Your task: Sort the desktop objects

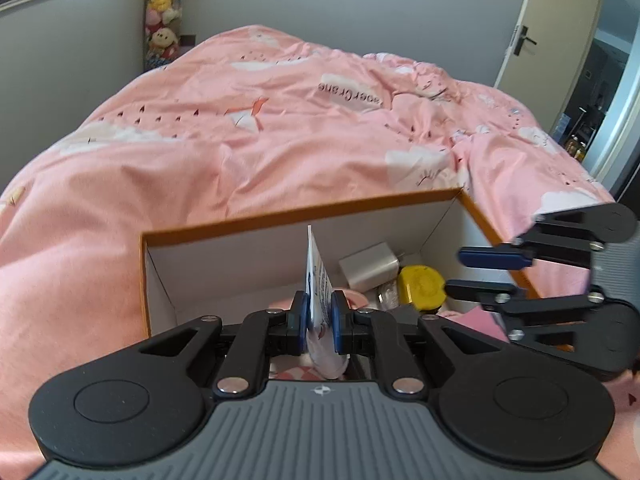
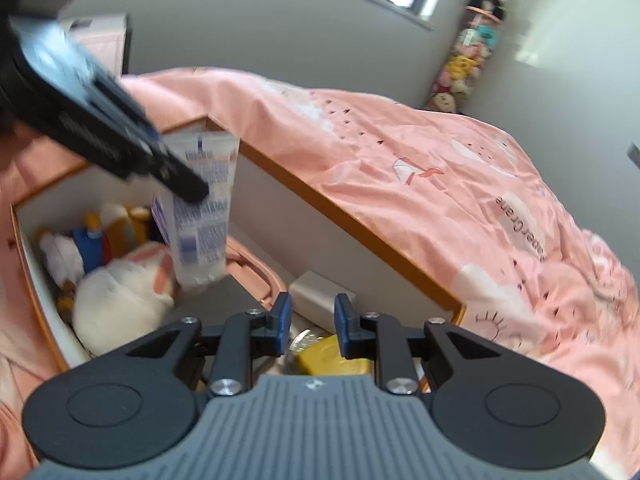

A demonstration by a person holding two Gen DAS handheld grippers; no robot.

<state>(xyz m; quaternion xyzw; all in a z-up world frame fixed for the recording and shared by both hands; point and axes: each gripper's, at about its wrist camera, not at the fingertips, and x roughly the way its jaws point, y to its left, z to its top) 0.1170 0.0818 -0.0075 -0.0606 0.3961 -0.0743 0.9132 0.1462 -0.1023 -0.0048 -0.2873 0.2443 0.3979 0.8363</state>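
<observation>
A white squeeze tube with blue print (image 2: 202, 204) hangs cap-down over an orange-edged cardboard box (image 1: 304, 212) resting on a pink quilt (image 1: 280, 128). Inside the box lie a white plush toy (image 2: 120, 300), a white charger block (image 1: 370, 266), a yellow round case (image 1: 420, 284) and small bottles (image 2: 90, 240). The left gripper (image 1: 318, 320) pinches the tube between its blue pads. The right gripper (image 2: 310, 318) holds its fingers apart around nothing. The quilt reads "PaperCrane"; the tube's lettering is too blurred to read.

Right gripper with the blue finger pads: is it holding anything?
No, the right gripper is open with nothing between its blue pads, above the orange-rimmed cardboard box.
</observation>
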